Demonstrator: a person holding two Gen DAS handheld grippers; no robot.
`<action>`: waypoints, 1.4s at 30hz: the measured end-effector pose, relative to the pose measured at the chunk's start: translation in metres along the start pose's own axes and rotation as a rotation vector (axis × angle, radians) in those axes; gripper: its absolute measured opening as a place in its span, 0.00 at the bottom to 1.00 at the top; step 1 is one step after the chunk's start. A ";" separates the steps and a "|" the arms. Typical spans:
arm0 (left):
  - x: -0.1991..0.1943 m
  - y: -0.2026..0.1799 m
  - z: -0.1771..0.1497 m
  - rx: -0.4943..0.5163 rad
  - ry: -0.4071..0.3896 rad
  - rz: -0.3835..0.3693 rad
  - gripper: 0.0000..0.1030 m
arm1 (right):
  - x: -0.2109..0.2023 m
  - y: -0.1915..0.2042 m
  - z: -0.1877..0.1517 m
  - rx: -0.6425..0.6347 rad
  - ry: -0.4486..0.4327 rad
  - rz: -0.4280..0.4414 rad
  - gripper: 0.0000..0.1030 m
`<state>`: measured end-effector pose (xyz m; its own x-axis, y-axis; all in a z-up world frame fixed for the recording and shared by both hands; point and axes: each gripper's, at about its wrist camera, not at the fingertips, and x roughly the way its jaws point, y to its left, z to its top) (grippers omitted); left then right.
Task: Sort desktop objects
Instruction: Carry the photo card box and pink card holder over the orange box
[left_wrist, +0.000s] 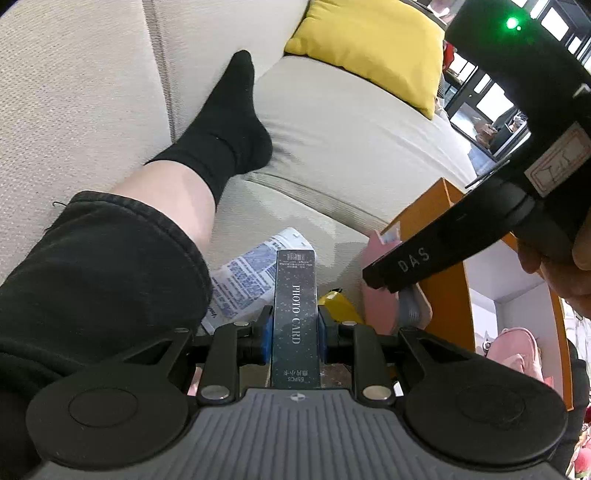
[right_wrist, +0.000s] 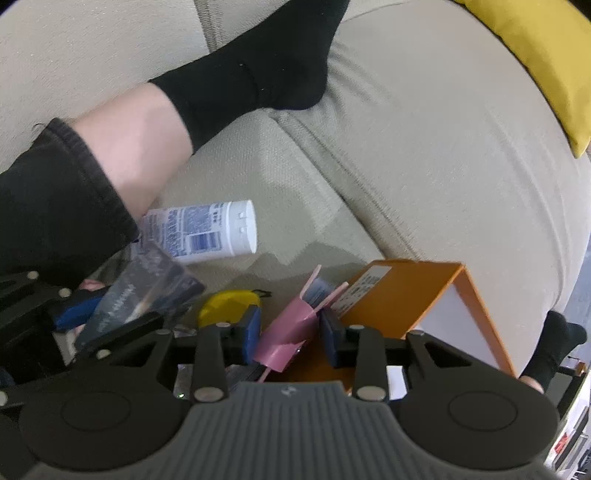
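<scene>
I see black shorts and a black sock beyond them; my fingers carry blue pads on black linkages with silver rivets.

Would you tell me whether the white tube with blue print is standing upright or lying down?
Lying down: the white tube with blue print rests on its side on the beige sofa cushion.
</scene>
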<state>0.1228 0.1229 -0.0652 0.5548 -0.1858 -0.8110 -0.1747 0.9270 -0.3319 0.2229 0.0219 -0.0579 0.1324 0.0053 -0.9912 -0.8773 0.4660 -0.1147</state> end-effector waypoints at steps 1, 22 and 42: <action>-0.001 -0.001 -0.001 0.001 -0.001 -0.001 0.25 | -0.001 0.001 -0.003 -0.002 -0.011 0.006 0.33; -0.091 -0.061 0.006 0.103 -0.205 -0.117 0.25 | -0.132 -0.069 -0.150 0.291 -0.601 0.290 0.20; 0.045 -0.189 -0.012 0.308 0.129 -0.166 0.25 | -0.014 -0.130 -0.243 0.616 -0.398 0.244 0.19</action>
<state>0.1708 -0.0643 -0.0445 0.4442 -0.3630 -0.8191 0.1729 0.9318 -0.3191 0.2228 -0.2540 -0.0454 0.2265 0.4345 -0.8717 -0.5033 0.8184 0.2772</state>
